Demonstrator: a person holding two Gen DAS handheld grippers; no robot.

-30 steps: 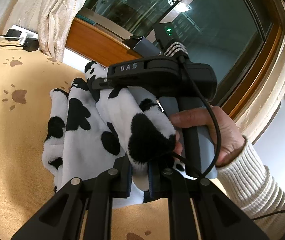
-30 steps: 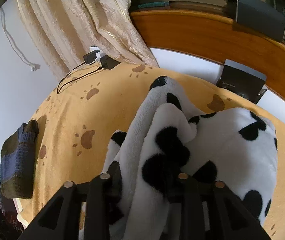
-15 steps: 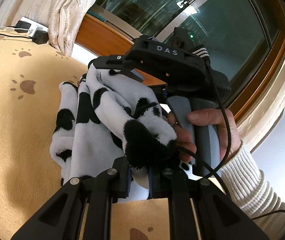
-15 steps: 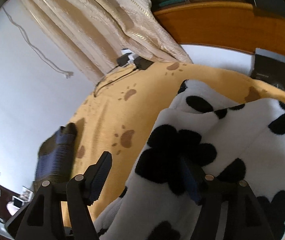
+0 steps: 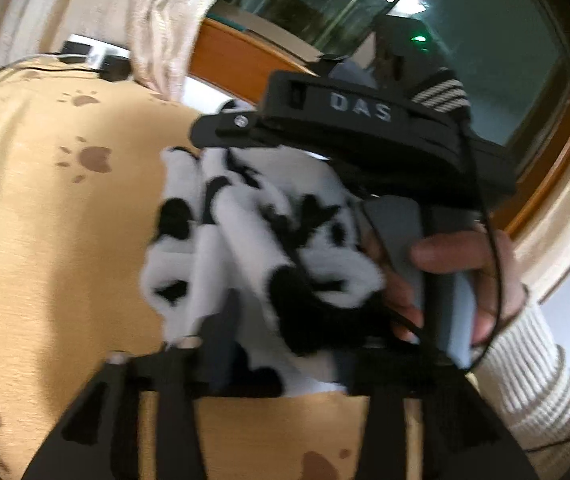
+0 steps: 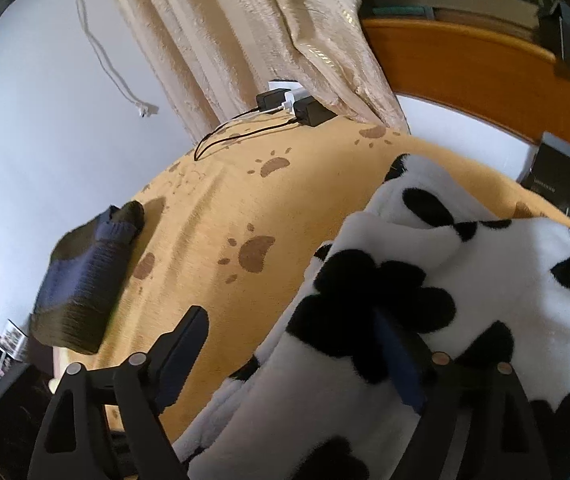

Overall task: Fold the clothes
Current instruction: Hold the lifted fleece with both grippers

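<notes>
A white fleece garment with black cow spots [image 5: 253, 232] lies bunched on the tan paw-print bed cover [image 5: 45, 220]. My left gripper [image 5: 285, 344] is at its near edge. Its jaws are opening, and a fold hangs loosely between them without being pinched. In the right wrist view the same garment [image 6: 485, 300] fills the lower right. My right gripper [image 6: 289, 332] is opening wide: fabric drapes over its right finger [image 6: 397, 356], while its left finger [image 6: 181, 344] hangs over bare cover. A hand [image 5: 465, 256] holds the right gripper's black housing [image 5: 365, 120] above the garment.
A folded dark blue and olive knit [image 6: 85, 276] lies at the cover's left edge. Chargers with cables [image 6: 297, 106] sit at the far edge under a cream curtain [image 6: 245, 40]. A wooden window sill [image 6: 465, 64] and a black box [image 6: 561, 188] stand behind.
Both grippers have spread their jaws and let go of the spotted fleece. The left gripper was pinching a fold a second ago. The right wrist view has rolled and swung left over the cover.
</notes>
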